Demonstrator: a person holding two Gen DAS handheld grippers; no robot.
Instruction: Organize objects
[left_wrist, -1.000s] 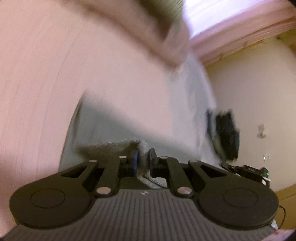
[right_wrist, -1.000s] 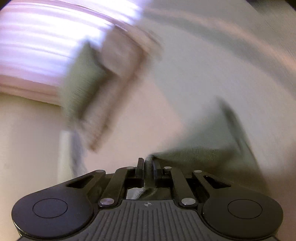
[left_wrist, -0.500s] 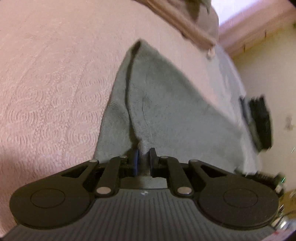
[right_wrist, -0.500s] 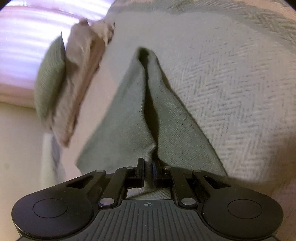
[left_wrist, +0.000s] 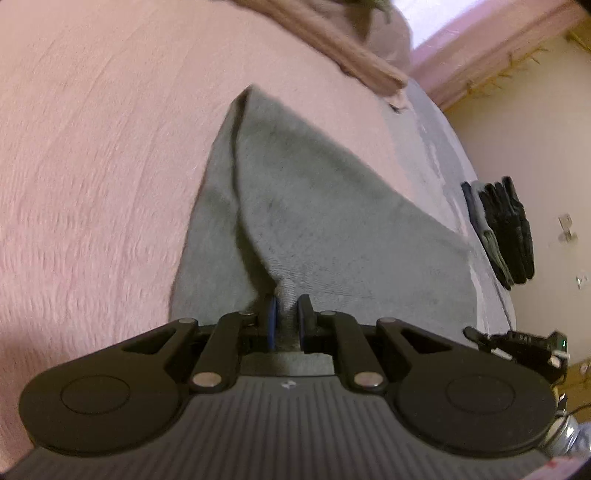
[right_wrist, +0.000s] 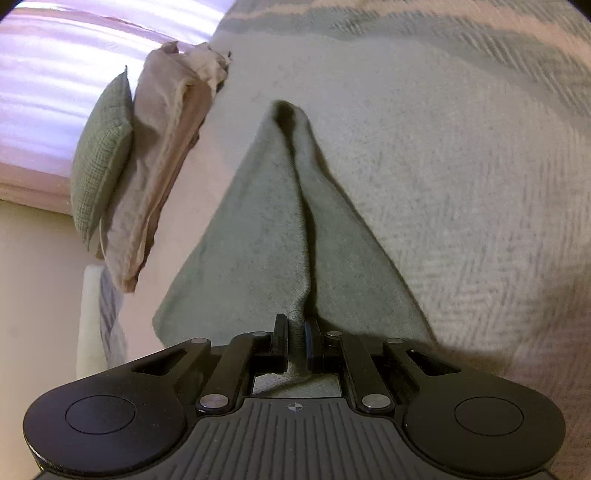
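The left gripper (left_wrist: 284, 317) is clamped on a bunched corner of the grey-green towel (left_wrist: 325, 229), its pads pressing the fabric between them. The right gripper (right_wrist: 295, 341) is likewise closed on another pinched corner of the same towel (right_wrist: 258, 251).

From each grip the cloth fans out and down onto the bed (left_wrist: 92, 166), running to a narrow folded tip toward the head end. A second ago both views were smeared with motion and the towel hung loose in front of the fingers; half a second ago it was already lying spread, and since then the views have hardly shifted. The towel has been swung down and laid out on the bedspread, and the hands have now settled.

Beyond it, a beige folded cloth (right_wrist: 166, 155) and a green pillow (right_wrist: 99, 155) sit at the bed's head edge. Dark gloves (left_wrist: 506, 229) lie at the bed's side edge in the left view.

The laying-down looks finished; the next step is probably a fold or a release.
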